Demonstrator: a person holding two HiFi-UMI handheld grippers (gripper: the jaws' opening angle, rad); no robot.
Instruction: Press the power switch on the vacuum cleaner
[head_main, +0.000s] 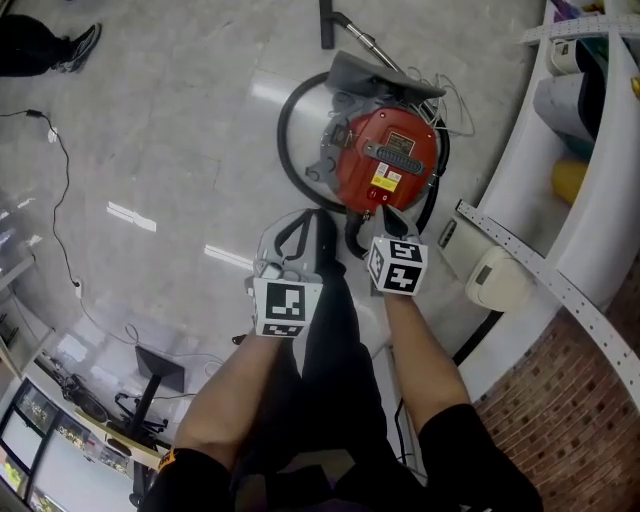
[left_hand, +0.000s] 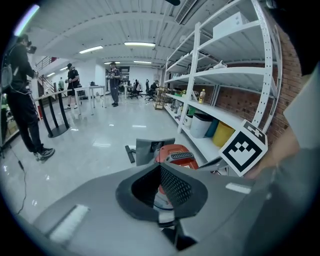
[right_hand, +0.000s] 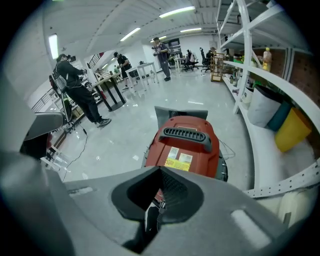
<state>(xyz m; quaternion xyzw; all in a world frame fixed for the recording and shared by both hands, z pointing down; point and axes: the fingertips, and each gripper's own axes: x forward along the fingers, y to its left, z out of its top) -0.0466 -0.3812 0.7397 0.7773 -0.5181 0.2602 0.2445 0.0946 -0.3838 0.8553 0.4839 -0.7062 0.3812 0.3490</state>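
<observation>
A red canister vacuum cleaner (head_main: 385, 160) with a black carry handle and yellow labels sits on the glossy floor, its black hose (head_main: 285, 150) looped round the left side. My right gripper (head_main: 386, 214) is shut, and its tip lies over the near rim of the red body. In the right gripper view the vacuum cleaner (right_hand: 187, 145) fills the middle just beyond the shut gripper (right_hand: 160, 172). I cannot make out the switch. My left gripper (head_main: 298, 232) is shut and empty, left of the vacuum cleaner above the floor. Over its shut jaws (left_hand: 160, 166) the red vacuum cleaner (left_hand: 172, 152) shows.
White metal shelving (head_main: 560, 270) curves along the right, holding rolls and a yellow container (head_main: 568, 180). A pale plastic object (head_main: 495, 278) lies by its base. A thin cable (head_main: 60, 190) trails over the floor at left. My legs in dark trousers stand below the grippers. People stand far off.
</observation>
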